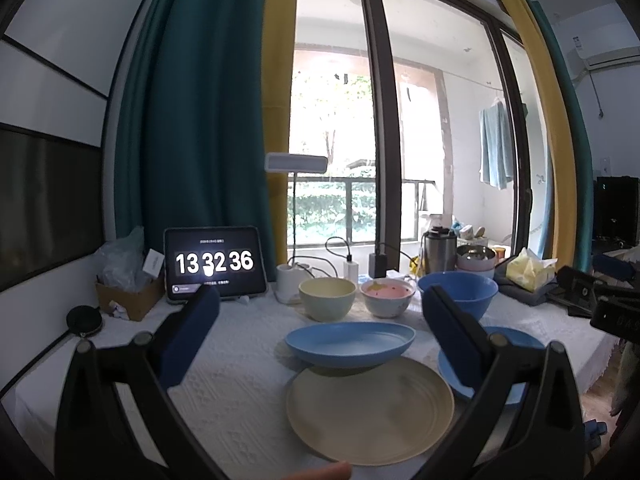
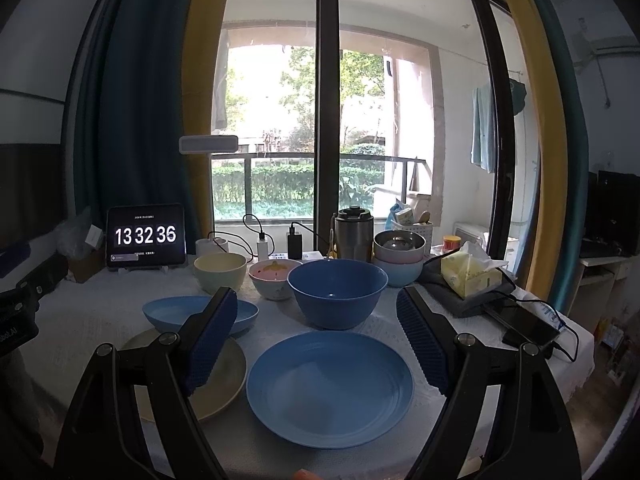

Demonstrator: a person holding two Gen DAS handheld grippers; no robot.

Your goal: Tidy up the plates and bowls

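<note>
- The table (image 2: pixel 404 332) was covered with a white textured cloth and stood against a tall glass door with dark frames; beyond it lay a balcony rail and green hedges.
- Teal and yellow curtains (image 1: pixel 192 120) hung at both sides of the glass, and an air conditioner (image 1: pixel 608 56) sat high on the right wall.
- At the back of the table a tablet (image 2: pixel 146 236) showed 13 32 36, with a white lamp (image 1: pixel 296 162), chargers, a steel tumbler (image 2: pixel 354 234) and a yellow tissue pack (image 2: pixel 470 274) near it.
- Three plates lay at the front: a cream plate (image 1: pixel 370 408), a shallow blue dish (image 1: pixel 350 342) resting on the cream plate's far edge, and a flat blue plate (image 2: pixel 330 388) just beside them on the right.
- Three single bowls stood in a row behind the plates: a cream bowl (image 2: pixel 220 272), a pink-lined bowl (image 2: pixel 272 278) and a large blue bowl (image 2: pixel 338 292).
- A further stack of bowls (image 2: pixel 399 254) stood behind the large blue bowl, a steel one on top; I could make out three.
- The left gripper (image 1: pixel 320 320) hovered above the cream plate, its jaws spread wide and holding nothing.
- The right gripper (image 2: pixel 316 332) hovered above the flat blue plate, jaws likewise spread and empty.
</note>
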